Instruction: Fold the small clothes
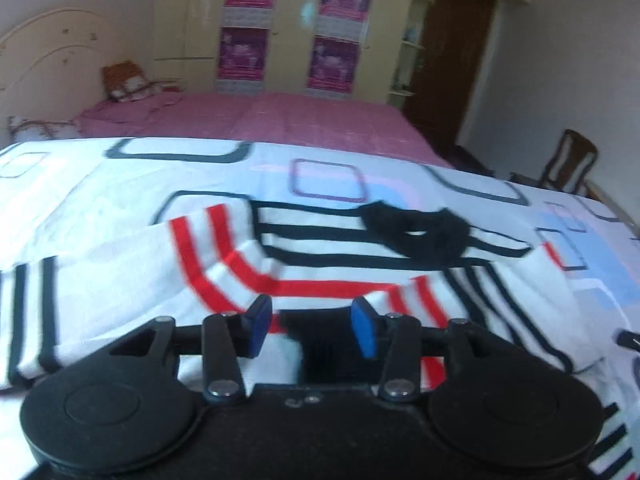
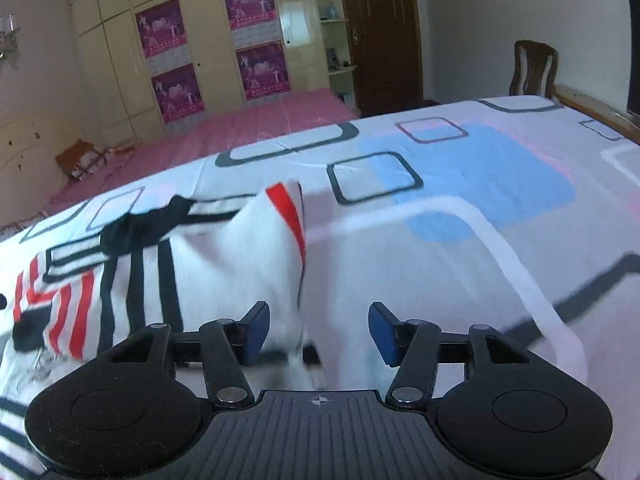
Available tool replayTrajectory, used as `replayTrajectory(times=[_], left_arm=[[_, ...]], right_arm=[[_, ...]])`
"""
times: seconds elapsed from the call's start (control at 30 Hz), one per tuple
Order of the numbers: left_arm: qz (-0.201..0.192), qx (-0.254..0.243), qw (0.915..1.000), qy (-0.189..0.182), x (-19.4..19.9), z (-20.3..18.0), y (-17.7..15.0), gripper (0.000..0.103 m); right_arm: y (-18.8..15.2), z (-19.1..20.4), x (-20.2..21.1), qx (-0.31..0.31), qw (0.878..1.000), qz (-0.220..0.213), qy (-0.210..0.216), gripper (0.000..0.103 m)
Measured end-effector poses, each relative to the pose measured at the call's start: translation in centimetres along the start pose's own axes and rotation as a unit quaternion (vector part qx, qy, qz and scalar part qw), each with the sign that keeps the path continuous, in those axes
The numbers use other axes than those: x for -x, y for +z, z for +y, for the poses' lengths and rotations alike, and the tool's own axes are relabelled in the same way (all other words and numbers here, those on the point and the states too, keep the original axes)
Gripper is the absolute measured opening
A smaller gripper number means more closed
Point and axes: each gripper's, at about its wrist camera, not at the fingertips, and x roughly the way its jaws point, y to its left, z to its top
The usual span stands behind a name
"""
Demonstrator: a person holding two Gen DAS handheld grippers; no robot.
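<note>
I count one striped shirt (image 1: 320, 256) lying on one patterned sheet (image 2: 480, 184). I hold two grippers: my left gripper (image 1: 312, 328) and my right gripper (image 2: 318, 332). Beyond the sheet's far edge are four purple posters (image 2: 254, 0), one chair (image 2: 534, 68), one brown door (image 2: 380, 32).

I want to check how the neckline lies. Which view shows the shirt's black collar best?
The left wrist view: the black collar faces the camera almost head-on, its opening visible, lying on the striped shirt. The right wrist view shows the collar only from the side, at the left, bunched and foreshortened.
</note>
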Motion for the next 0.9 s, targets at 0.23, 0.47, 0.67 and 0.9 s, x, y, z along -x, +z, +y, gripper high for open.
replayTrajectory(times=[0.23,0.47,0.67,0.9], left_arm=[[0.03,-0.023,0.9991,-0.022,-3.6,-3.1,-1.0,0.045],[0.047,-0.014,0.9987,-0.011,-6.2,-2.5,-2.3,0.047],[0.045,-0.019,0.9988,0.002,-6.1,-2.6,-2.4,0.047],[0.045,-0.031,0.9985,0.004,-6.3,-2.5,-2.3,0.046]], right_arm=[[3.5,0.3,-6.7,-0.017,0.999,0.023,0.027,0.054],[6.1,0.3,-12.7,-0.037,0.998,0.039,0.035,0.045],[6.6,0.6,-13.5,-0.012,1.0,0.02,0.014,0.012],[6.4,0.4,-12.3,0.007,1.0,-0.004,-0.026,0.014]])
